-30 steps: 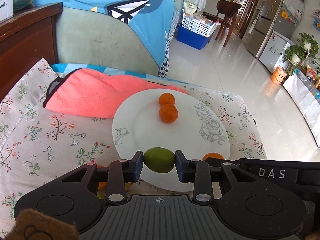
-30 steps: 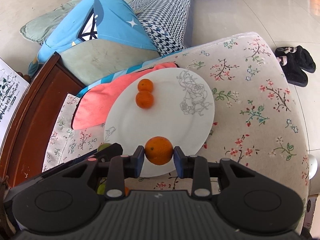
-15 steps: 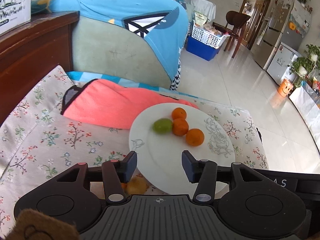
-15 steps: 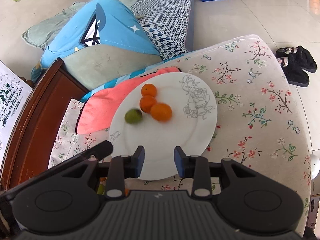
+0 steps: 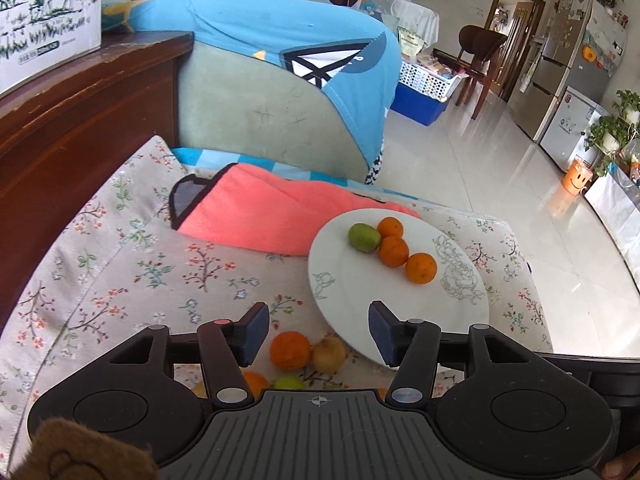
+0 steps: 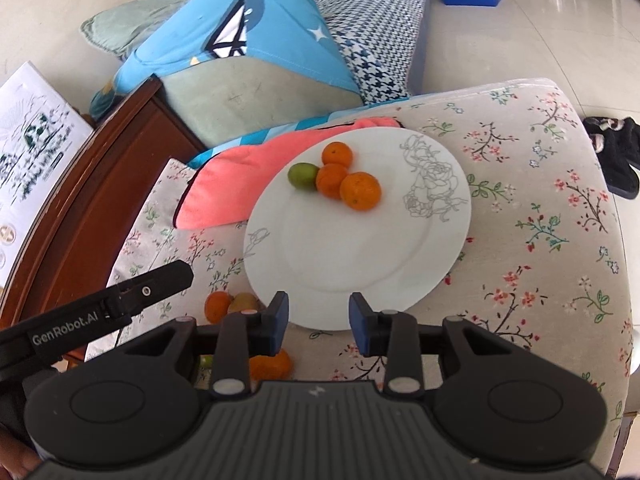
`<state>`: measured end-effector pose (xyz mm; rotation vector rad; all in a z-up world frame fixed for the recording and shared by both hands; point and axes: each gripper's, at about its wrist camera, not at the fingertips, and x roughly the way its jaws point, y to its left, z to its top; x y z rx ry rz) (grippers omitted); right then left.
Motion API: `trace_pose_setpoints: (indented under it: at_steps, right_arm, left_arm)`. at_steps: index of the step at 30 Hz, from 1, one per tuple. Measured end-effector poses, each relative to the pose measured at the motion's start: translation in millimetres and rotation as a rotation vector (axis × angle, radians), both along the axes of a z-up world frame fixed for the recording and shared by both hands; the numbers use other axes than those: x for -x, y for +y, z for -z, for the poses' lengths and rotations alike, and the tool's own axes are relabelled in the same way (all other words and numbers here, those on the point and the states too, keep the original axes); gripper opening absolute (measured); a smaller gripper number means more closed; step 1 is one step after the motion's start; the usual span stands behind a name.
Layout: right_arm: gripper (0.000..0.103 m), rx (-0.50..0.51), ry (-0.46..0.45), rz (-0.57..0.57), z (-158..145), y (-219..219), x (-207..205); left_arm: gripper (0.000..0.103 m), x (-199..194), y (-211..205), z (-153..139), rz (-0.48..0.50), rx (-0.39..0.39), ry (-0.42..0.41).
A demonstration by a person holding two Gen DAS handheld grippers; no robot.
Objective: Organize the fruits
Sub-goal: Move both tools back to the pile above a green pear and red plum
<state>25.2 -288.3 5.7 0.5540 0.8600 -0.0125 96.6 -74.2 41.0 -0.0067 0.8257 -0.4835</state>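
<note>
White plate [image 5: 400, 312] on the flowered cushion [image 5: 120, 280], far edge propped on the pink towel [image 5: 272, 212]. Hence, probably, four fruits bunched together on the far half: one green fruit [image 5: 364, 237] at the left, touching three oranges [image 5: 394, 251] in a short row running right and nearer. More fruit off the plate, just beyond its near-left rim: a loose orange [image 5: 290, 350] beside a yellowish fruit [image 5: 329, 354], with others half hidden under the tools. Likely the next ones to collect.

Left gripper [image 5: 318, 334] above that loose pile, jaws apart and opening, nothing between the pads; well set for a pick. Right gripper [image 6: 318, 324] over the near rim of the plate, jaws apart with a narrower gap, empty too.

Readable writing: "GenRobot.AI" on the side of the left tool in the right view. Cardboard box [image 5: 44, 20] on the wooden ledge at far left, printed with a cow drawing; its lettering too small to read.
</note>
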Motion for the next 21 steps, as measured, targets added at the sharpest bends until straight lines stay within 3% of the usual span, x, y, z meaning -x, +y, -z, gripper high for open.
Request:
trace_pose_setpoints:
  at_steps: [21]
  right_arm:
    - [0.035, 0.086, -0.022, -0.297, 6, 62, 20]
  left_arm:
    - [0.055, 19, 58, 13, -0.103, -0.044, 0.047]
